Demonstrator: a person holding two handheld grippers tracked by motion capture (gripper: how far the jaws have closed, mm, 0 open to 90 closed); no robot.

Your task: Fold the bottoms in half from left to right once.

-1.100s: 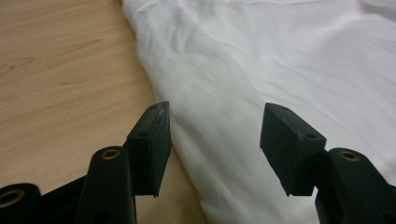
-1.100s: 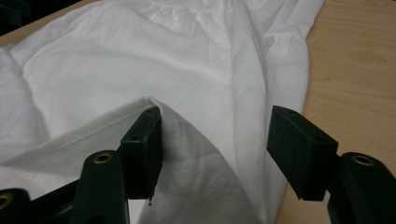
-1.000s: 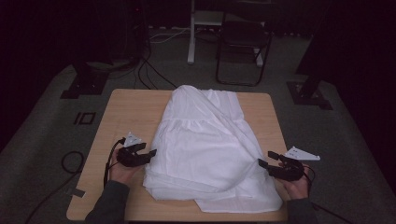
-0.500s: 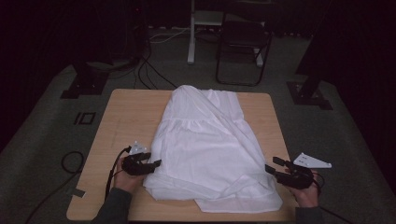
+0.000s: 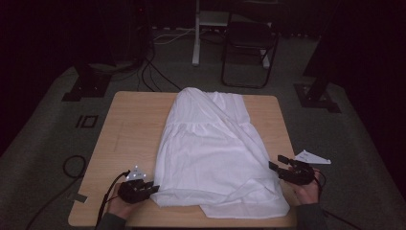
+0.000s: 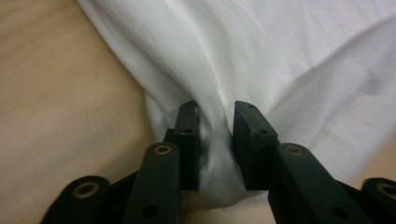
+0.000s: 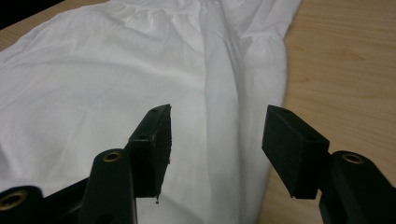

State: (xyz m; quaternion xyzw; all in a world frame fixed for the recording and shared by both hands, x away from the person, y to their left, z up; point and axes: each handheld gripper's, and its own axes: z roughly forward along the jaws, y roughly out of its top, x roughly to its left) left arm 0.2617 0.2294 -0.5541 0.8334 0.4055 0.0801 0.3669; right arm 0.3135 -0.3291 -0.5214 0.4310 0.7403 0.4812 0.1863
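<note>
A white garment [image 5: 210, 148] lies spread flat on the wooden table [image 5: 129, 124], running from the far middle to the near edge. My left gripper [image 5: 152, 188] is at its near left corner. In the left gripper view the jaws have just been closing, and a bunched fold of the cloth [image 6: 280, 46] is pinched between them at the left gripper [image 6: 215, 112]. My right gripper [image 5: 275, 163] hovers at the garment's near right edge. In the right gripper view the right gripper [image 7: 217, 116] stands open above the cloth [image 7: 116, 70], with nothing gripped.
A dark folding chair [image 5: 249, 48] and a white post stand beyond the table's far edge. Black stand bases [image 5: 86, 86] [image 5: 318, 93] sit on the floor at both sides. Cables [image 5: 72, 165] loop on the floor at the left. Bare tabletop flanks the garment.
My left gripper has slid toward the near edge, reached the garment's near left corner and closed on a fold. The right gripper has hardly shifted and is still open.
</note>
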